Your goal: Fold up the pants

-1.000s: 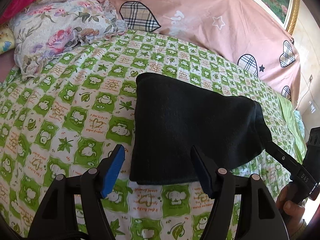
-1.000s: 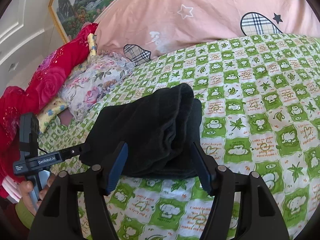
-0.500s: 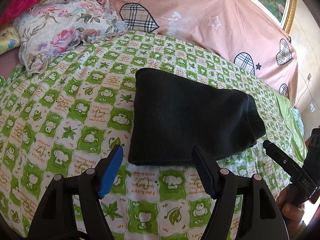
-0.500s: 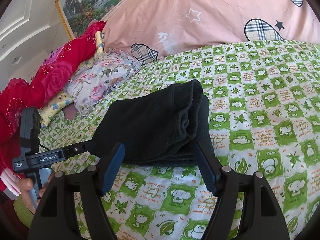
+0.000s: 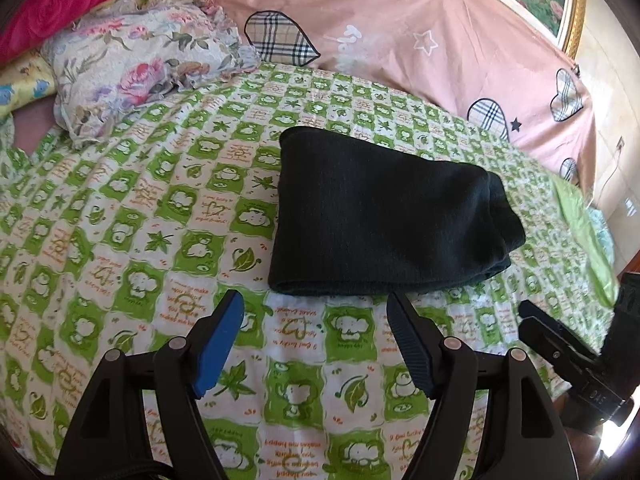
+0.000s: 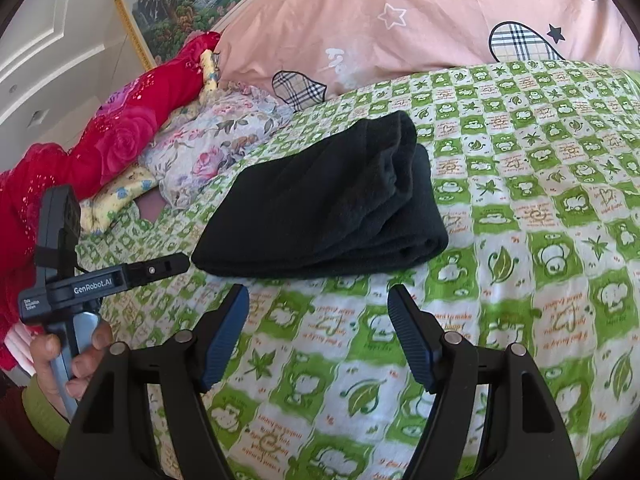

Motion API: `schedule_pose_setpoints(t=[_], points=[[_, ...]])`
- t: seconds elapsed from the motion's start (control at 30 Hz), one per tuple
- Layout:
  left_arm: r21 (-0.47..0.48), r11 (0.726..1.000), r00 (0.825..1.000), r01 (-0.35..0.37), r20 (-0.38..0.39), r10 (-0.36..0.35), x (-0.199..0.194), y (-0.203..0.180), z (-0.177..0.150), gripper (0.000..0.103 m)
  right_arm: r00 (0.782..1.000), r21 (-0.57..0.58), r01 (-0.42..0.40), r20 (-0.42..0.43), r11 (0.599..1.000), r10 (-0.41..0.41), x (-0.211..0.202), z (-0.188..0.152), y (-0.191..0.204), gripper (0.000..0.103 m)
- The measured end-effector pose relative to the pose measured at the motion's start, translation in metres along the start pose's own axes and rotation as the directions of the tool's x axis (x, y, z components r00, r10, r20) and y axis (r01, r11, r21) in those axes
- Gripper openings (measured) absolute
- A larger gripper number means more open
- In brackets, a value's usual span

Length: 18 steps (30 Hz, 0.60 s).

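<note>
The black pants (image 5: 380, 220) lie folded into a thick rectangle on the green-and-white checked bed sheet (image 5: 120, 240). My left gripper (image 5: 315, 300) hovers just short of the bundle's near edge, its jaws opening with only sheet between them. In the right wrist view the pants (image 6: 320, 208) show their stacked layers at the right end. My right gripper (image 6: 319, 292) stands open a little in front of them, touching nothing. One finger (image 5: 552, 340) of the right gripper shows at the right of the left wrist view. A hand (image 6: 80, 360) holds the left gripper's handle.
A floral pillow (image 5: 140, 60) and a red rose-patterned blanket (image 6: 120, 140) lie at the left of the bed. A pink quilt with plaid hearts (image 5: 400, 40) is piled behind the pants. A framed landscape painting (image 6: 180, 8) hangs on the wall.
Both grippers have drawn back from the pants. Their fingers, which flanked the bundle's near edge, now stand clear of it over bare sheet. The pants lie still.
</note>
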<state>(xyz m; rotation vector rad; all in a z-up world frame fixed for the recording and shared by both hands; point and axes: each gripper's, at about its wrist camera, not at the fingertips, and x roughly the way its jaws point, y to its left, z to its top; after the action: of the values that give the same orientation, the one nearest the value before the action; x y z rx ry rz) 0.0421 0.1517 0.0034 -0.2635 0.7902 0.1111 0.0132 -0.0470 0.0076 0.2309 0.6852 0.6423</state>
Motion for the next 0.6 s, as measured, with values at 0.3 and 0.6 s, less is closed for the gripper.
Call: schedule_pose_setpoints(t=[0.3, 0.6], points=[[0.028, 0.996, 0.996, -0.085, 0.01, 0.085, -0.007, -0.003, -0.012, 0.081, 1.0, -0.031, 0.008, 0.003, 0.999, -0.008, -0.005, -0.006, 0.009, 0.076], [0.047, 0.985, 0.986, -0.166, 0.018, 0.166, -0.01, -0.002, -0.019, 0.083, 1.0, -0.049, 0.009, -0.022, 0.999, -0.01, -0.003, -0.019, 0.013, 0.077]])
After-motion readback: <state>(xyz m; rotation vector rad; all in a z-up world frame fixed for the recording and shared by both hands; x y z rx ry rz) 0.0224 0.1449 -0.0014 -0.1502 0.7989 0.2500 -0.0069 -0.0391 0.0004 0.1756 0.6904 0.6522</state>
